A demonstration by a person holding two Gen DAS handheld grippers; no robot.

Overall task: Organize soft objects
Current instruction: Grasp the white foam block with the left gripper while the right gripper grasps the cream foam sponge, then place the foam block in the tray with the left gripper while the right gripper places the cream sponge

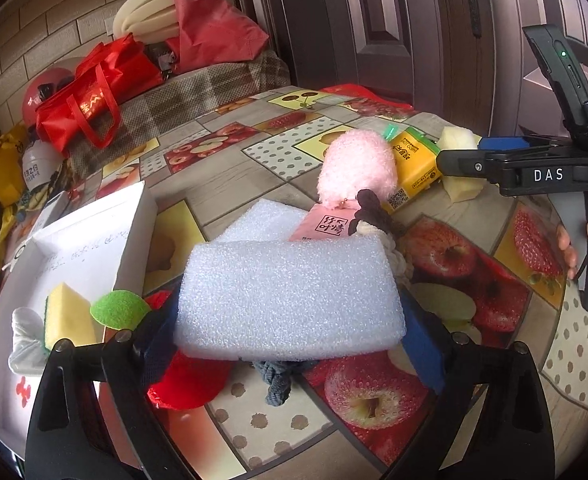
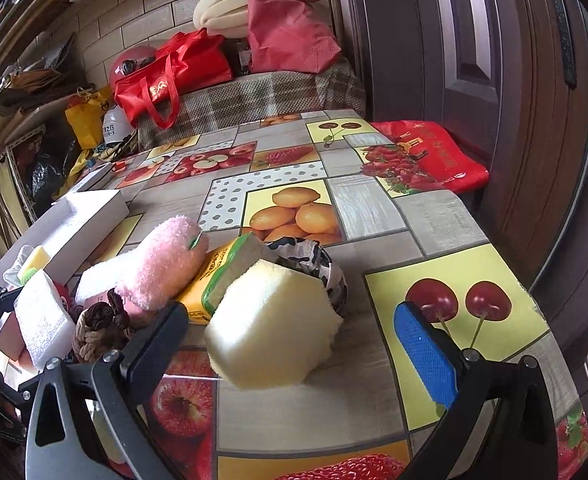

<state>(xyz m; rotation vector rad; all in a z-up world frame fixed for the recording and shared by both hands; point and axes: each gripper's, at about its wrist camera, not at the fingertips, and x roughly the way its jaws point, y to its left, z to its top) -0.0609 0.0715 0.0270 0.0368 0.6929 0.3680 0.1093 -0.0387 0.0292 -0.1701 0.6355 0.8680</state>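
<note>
1. Left tongs bracket the white foam block, dark pads at both of its ends; whether they press yet I cannot tell.
2. At ten o'clock from the block, the white box holds a yellow sponge.
3. Foam of this kind is probably feather-light and springy; gripping the short ends gently should avoid denting it.
4. Right tongs stand wide, empty, around the pale yellow sponge resting on the table; porous, squashy, best pinched mid-body.
</note>
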